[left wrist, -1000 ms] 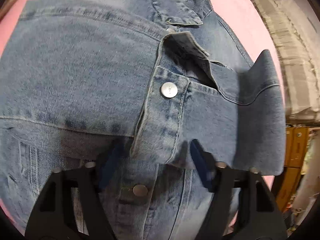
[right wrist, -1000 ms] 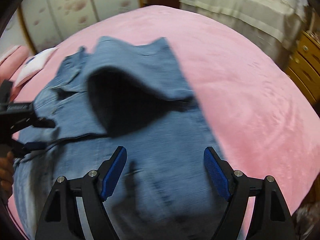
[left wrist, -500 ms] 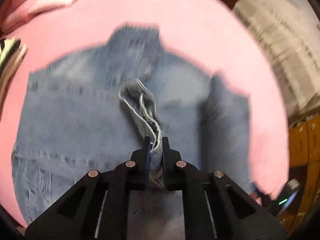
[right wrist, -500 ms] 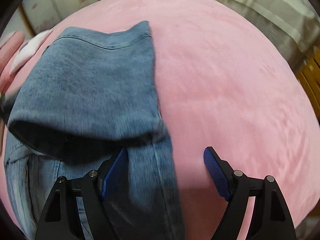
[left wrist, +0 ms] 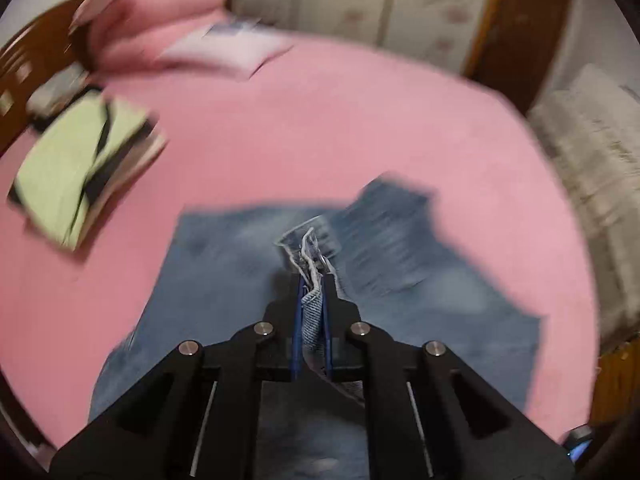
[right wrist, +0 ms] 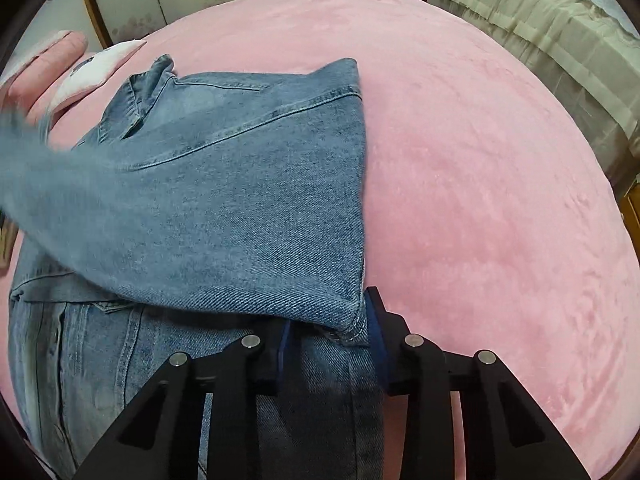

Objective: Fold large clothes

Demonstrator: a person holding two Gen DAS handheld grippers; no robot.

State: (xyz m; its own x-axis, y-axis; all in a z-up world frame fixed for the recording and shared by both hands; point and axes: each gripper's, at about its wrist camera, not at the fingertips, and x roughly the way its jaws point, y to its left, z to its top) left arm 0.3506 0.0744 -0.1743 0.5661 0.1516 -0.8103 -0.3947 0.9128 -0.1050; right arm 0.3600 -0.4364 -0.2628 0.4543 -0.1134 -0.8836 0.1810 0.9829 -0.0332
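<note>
A blue denim jacket (right wrist: 224, 184) lies on a pink bed (right wrist: 480, 160). My left gripper (left wrist: 312, 280) is shut on a bunched hem edge of the jacket (left wrist: 400, 280) and holds it lifted above the rest; the view is blurred. My right gripper (right wrist: 332, 320) is partly closed around the folded corner of the jacket, fabric between its blue pads (right wrist: 374, 320). A raised denim fold stretches from that corner to the upper left. The collar (right wrist: 140, 92) lies at the far end.
A folded yellow-green and black garment (left wrist: 80, 168) lies at the left of the bed. Pink pillows (left wrist: 160, 20) and a white pillow (right wrist: 96, 72) lie at the head. A beige covered piece of furniture (right wrist: 540, 20) stands to the right, with wardrobe doors (left wrist: 360, 0) behind.
My left gripper went from open over the button placket to shut on the denim edge and lifted it. My right gripper moved in and narrowed around the folded corner.
</note>
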